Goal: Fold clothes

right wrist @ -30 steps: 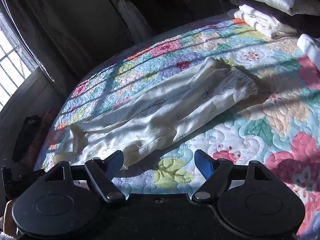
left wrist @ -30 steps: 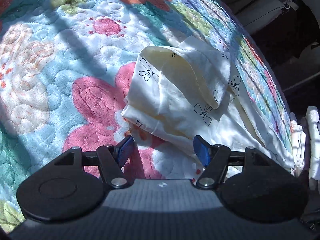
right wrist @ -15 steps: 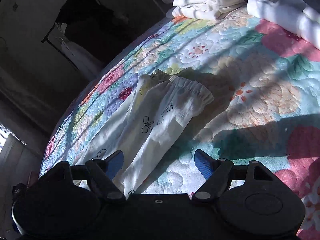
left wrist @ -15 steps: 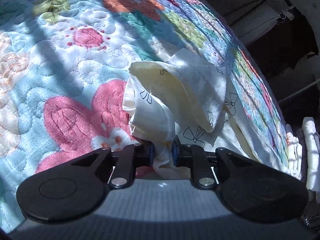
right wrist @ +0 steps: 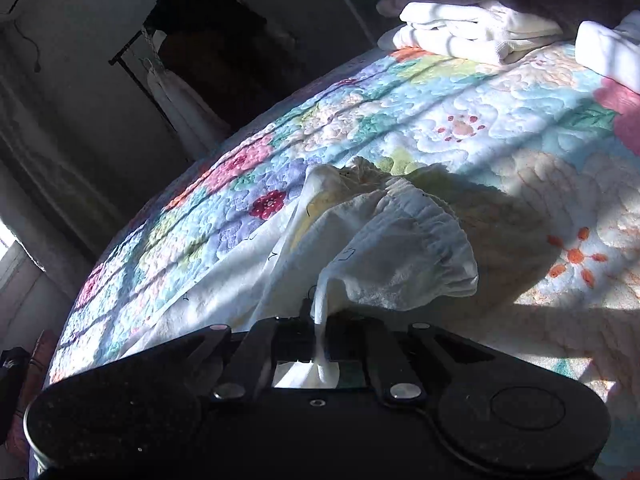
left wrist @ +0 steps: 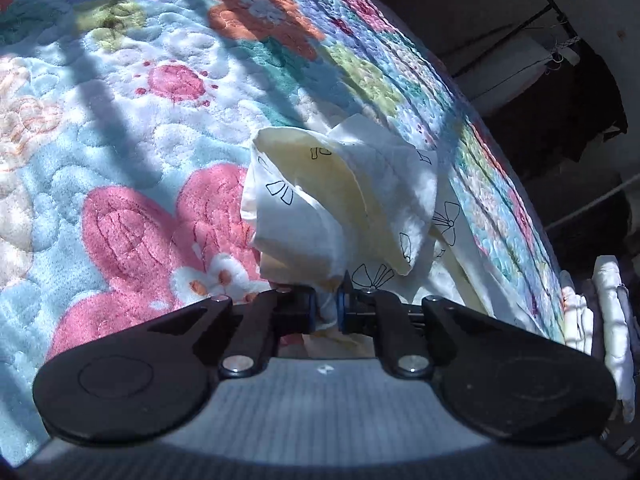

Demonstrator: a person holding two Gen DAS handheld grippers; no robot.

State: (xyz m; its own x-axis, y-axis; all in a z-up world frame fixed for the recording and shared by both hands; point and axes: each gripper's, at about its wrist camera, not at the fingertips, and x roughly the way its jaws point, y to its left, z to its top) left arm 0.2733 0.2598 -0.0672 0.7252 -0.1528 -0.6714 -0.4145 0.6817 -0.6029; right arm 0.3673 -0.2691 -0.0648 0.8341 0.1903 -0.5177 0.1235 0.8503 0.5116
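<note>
A cream garment with black bow prints (left wrist: 344,216) lies on a floral quilt (left wrist: 120,152). My left gripper (left wrist: 325,308) is shut on a bunched end of it, and the cloth rises in a fold above the jaws. In the right wrist view the same garment (right wrist: 384,240) shows its gathered elastic waistband. My right gripper (right wrist: 320,320) is shut on a pinch of cloth by that waistband, lifted a little off the quilt (right wrist: 500,120).
Folded white clothes (right wrist: 472,28) are stacked at the far edge of the bed, and also show at the right in the left wrist view (left wrist: 608,312). A clothes rack with hanging garments (right wrist: 176,92) stands beyond the bed in shadow.
Both grippers went from open to shut on the garment. The left closed on its end first, then the right moved in to the waistband and closed, lifting it.
</note>
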